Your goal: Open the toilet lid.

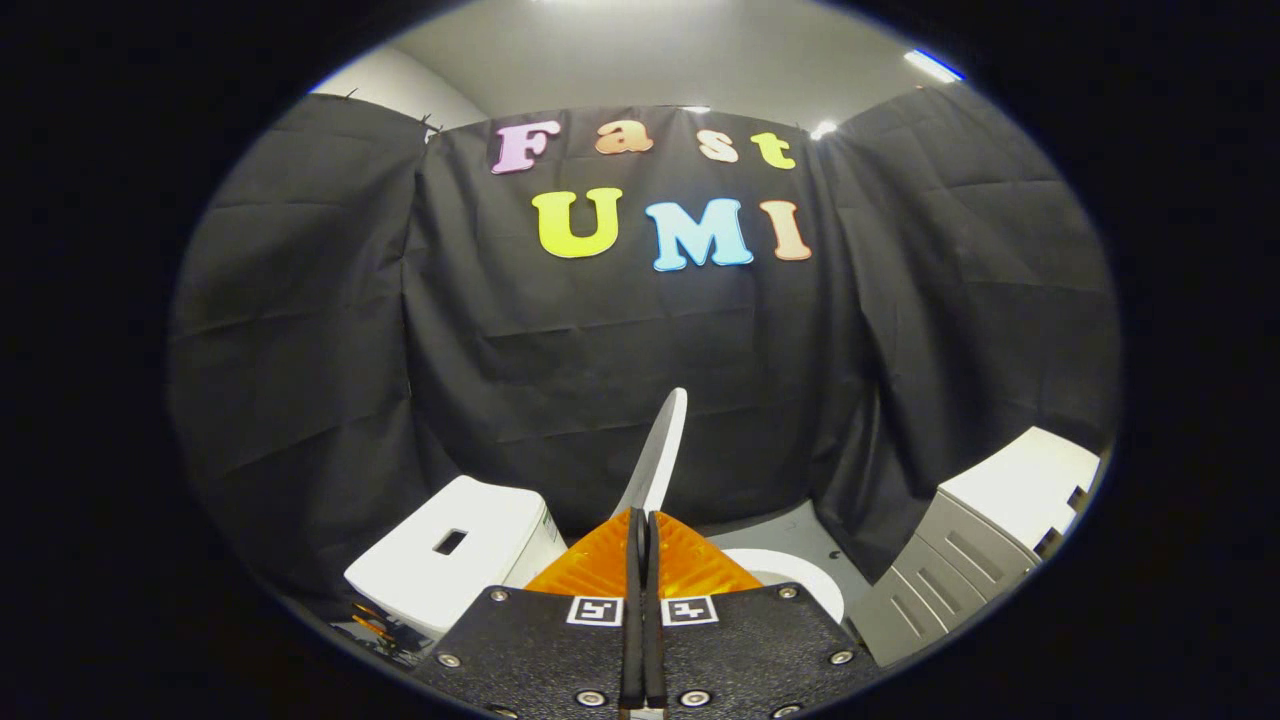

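The white toilet lid (660, 450) stands raised and shows edge-on, rising up and a little to the right from my fingertips. My gripper (640, 518) is shut, and its orange fingers (690, 560) pinch the lid's lower edge between them. To the left of the fingers is the white toilet tank (450, 560), with a dark rectangular opening in its top. Just right of the fingers, a curved piece of the white toilet seat (795, 575) shows below the lid.
A grey and white cabinet (990, 530) with drawer fronts stands to the right of the toilet. Black cloth walls close the booth behind and on both sides. A strip of grey floor (800, 530) lies beyond the seat.
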